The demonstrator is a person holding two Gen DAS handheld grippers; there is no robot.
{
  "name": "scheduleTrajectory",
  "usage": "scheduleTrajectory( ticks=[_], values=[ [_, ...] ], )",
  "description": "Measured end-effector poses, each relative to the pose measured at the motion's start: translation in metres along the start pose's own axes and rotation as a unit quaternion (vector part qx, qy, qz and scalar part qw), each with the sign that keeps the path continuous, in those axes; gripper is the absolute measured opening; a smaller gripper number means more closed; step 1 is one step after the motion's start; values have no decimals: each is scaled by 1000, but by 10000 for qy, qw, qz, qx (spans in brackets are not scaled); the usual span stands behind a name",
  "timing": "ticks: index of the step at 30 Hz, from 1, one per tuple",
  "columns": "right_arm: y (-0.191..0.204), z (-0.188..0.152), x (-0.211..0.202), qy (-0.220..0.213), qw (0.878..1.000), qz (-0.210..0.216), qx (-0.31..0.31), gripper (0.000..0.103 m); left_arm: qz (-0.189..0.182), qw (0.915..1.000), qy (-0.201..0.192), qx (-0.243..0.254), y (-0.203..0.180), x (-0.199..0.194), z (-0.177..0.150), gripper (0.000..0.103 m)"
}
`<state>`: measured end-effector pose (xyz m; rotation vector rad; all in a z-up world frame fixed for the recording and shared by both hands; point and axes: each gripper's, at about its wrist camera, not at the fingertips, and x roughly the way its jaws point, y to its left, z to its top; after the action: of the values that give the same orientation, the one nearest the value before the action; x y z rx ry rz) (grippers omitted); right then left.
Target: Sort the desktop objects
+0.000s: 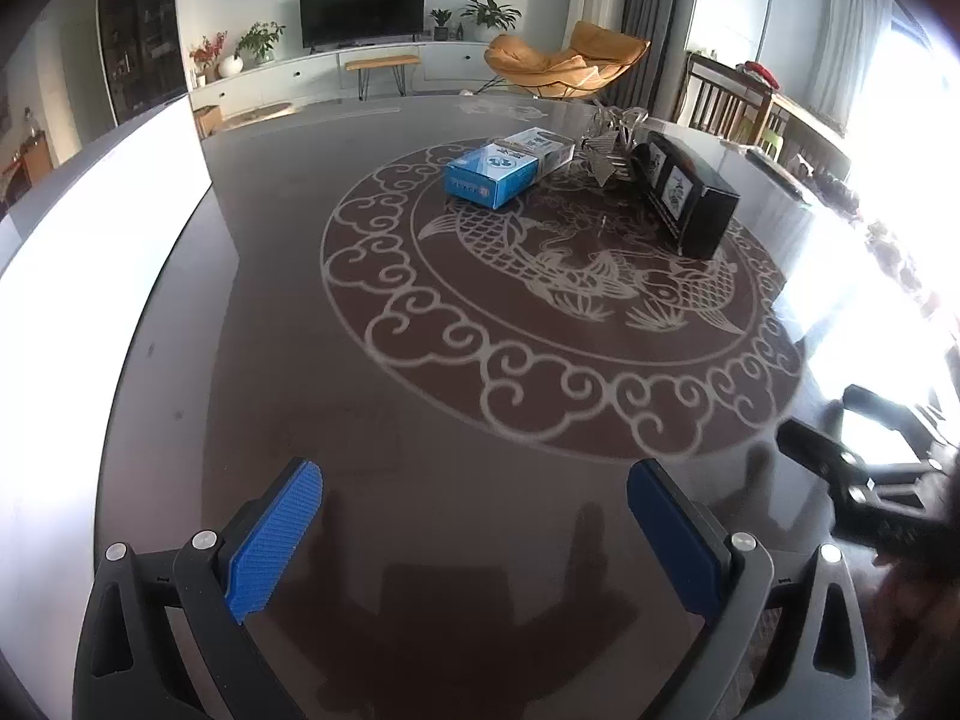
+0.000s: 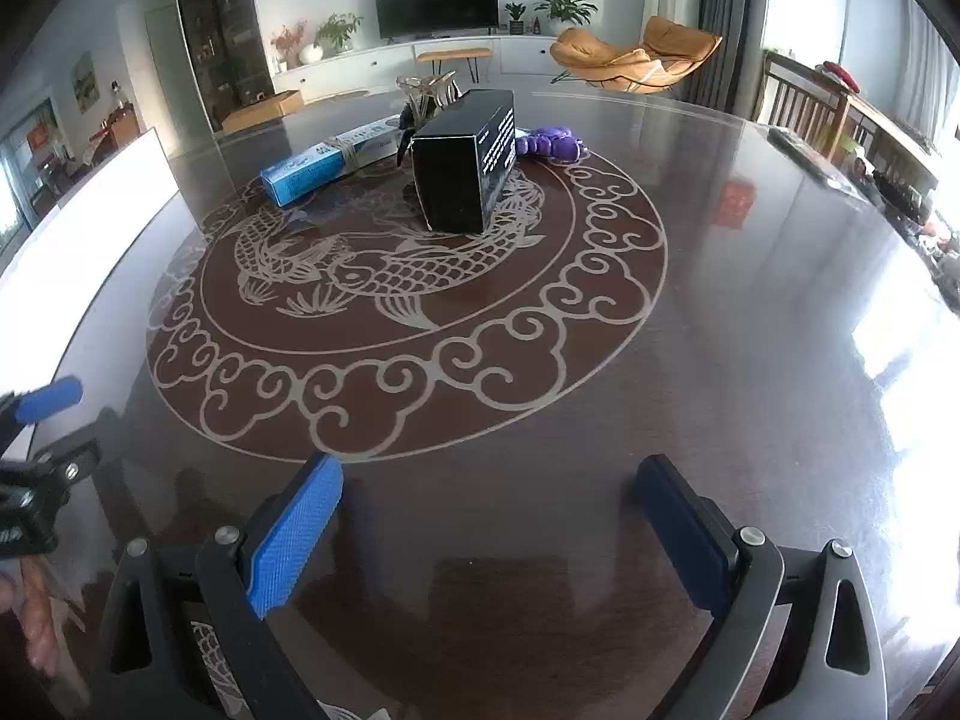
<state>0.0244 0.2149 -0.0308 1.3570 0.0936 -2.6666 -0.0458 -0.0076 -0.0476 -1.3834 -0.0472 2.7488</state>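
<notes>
A: Blue-padded fingers of left gripper nearest the lens: spread to full width, nothing between. Only dark glossy counter and shadow below.

B: Same for right gripper. Spread wide, empty, tilted down over bare counter near its front edge. Probably poised for a first pick; nothing yet gripped or touched.

A: Task items well apart from both grippers, clustered at far side of the carved fish medallion. Blue box flat on its broad face; second, clear-topped box just behind, apparently touching.

B: Black box upright on a narrow face, just beside blue box. Tall and narrow, so likely to tip if nudged from the side. Purple toy behind it, partly hidden. Glass ornament further back; contact with boxes unclear.

A: Full spread makes sense: both boxes wide, need generous clearance.

B: Each gripper visible at edge of other's view, side by side. Sensible split by judgement: left toward blue box, right toward black box.
</notes>
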Motion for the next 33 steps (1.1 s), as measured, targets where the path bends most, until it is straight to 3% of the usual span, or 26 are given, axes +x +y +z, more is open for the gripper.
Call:
scheduleTrajectory(
  ticks=[7,33],
  values=[
    [0,1,1,7,10000,-44,-4,99,226,9995,197,104,-6,16,7,103],
    [1,2,4,68,9999,-150,-15,103,213,9995,198,144,-8,13,5,103]
  ],
)
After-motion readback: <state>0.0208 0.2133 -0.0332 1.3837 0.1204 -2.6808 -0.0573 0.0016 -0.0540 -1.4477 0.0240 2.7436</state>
